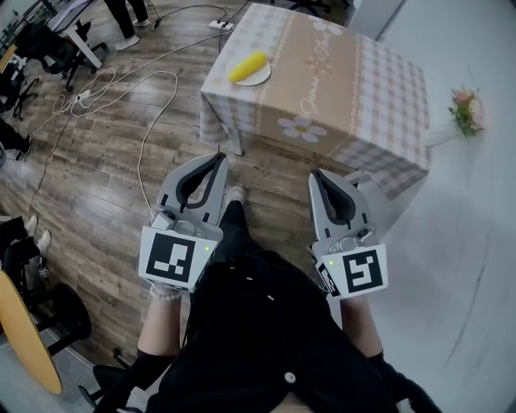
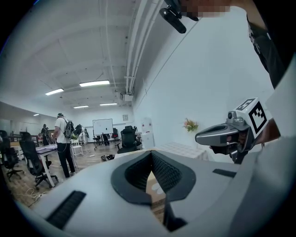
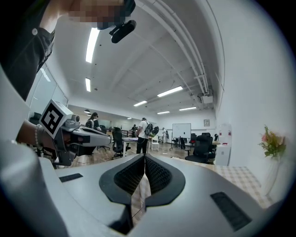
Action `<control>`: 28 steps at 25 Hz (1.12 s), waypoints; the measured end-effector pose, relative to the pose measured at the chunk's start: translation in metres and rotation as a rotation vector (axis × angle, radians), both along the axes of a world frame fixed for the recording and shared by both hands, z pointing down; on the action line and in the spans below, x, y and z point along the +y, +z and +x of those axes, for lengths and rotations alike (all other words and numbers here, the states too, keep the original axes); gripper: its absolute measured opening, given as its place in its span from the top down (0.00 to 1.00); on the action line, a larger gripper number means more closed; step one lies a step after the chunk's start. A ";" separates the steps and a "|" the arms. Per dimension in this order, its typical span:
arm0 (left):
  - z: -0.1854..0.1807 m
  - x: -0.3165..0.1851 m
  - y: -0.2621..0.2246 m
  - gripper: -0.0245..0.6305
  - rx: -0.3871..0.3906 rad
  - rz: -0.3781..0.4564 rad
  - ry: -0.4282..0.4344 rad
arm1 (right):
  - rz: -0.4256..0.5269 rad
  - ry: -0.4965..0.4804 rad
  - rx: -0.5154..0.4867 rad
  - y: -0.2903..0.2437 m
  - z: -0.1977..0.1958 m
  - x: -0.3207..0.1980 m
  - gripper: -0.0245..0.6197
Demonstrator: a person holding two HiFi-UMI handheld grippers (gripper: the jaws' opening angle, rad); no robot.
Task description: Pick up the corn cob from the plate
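Note:
The yellow corn cob (image 1: 247, 66) lies on a small white plate (image 1: 260, 77) near the far left corner of a table with a checked cloth (image 1: 355, 89). I stand on the wooden floor short of the table, well away from the cob. My left gripper (image 1: 219, 158) and right gripper (image 1: 317, 175) are held side by side in front of me, pointing toward the table. Both are shut with nothing between the jaws. In the left gripper view the left gripper (image 2: 151, 153) shows its pads pressed together; the right gripper view shows the right gripper (image 3: 144, 156) the same way. The cob is hidden in both gripper views.
White cables (image 1: 121, 81) and a power strip (image 1: 222, 25) lie on the floor left of the table. A vase of flowers (image 1: 466, 109) stands by the white wall at right. Office chairs (image 1: 32, 48) and desks stand at the far left, where a person (image 2: 62, 139) is standing.

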State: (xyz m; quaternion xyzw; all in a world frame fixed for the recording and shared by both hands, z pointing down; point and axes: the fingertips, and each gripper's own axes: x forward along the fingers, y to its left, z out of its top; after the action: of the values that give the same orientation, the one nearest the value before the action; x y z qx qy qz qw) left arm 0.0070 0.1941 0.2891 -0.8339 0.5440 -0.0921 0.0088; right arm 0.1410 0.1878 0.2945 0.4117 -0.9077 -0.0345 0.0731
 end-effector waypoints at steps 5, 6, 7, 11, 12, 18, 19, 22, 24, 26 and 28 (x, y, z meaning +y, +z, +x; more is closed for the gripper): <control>-0.003 -0.025 -0.003 0.94 0.009 0.007 0.012 | -0.004 0.015 0.008 0.000 -0.004 -0.019 0.90; -0.004 -0.030 -0.003 0.94 0.009 0.007 0.014 | -0.005 0.015 0.009 0.000 -0.006 -0.025 0.90; -0.006 -0.036 -0.002 0.94 0.009 0.006 0.015 | -0.005 0.015 0.010 0.000 -0.008 -0.031 0.90; -0.011 -0.061 -0.001 0.94 0.006 -0.001 0.027 | -0.005 0.018 0.010 -0.001 -0.016 -0.055 0.90; -0.013 -0.067 0.000 0.94 0.005 -0.003 0.029 | -0.006 0.019 0.010 -0.001 -0.018 -0.061 0.90; -0.022 -0.111 -0.003 0.94 0.014 -0.015 0.058 | -0.011 0.037 0.029 -0.005 -0.031 -0.099 0.90; -0.025 -0.118 -0.003 0.94 0.015 -0.016 0.063 | -0.009 0.040 0.036 -0.006 -0.034 -0.105 0.90; -0.030 -0.140 -0.004 0.94 0.019 -0.017 0.078 | 0.002 0.050 0.065 -0.006 -0.042 -0.122 0.90; -0.035 -0.152 -0.005 0.94 0.022 -0.017 0.085 | 0.005 0.049 0.091 -0.007 -0.050 -0.131 0.90; -0.041 -0.164 -0.007 0.94 0.024 -0.016 0.089 | -0.001 0.038 0.112 -0.008 -0.059 -0.140 0.90; -0.047 -0.176 -0.008 0.94 0.025 -0.015 0.093 | -0.008 0.036 0.114 -0.008 -0.067 -0.151 0.90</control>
State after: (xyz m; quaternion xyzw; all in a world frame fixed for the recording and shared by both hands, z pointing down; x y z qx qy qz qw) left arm -0.0405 0.0179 0.2815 -0.8594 0.5041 -0.0852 -0.0002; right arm 0.0741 0.0365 0.2867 0.4249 -0.8947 -0.0530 0.1267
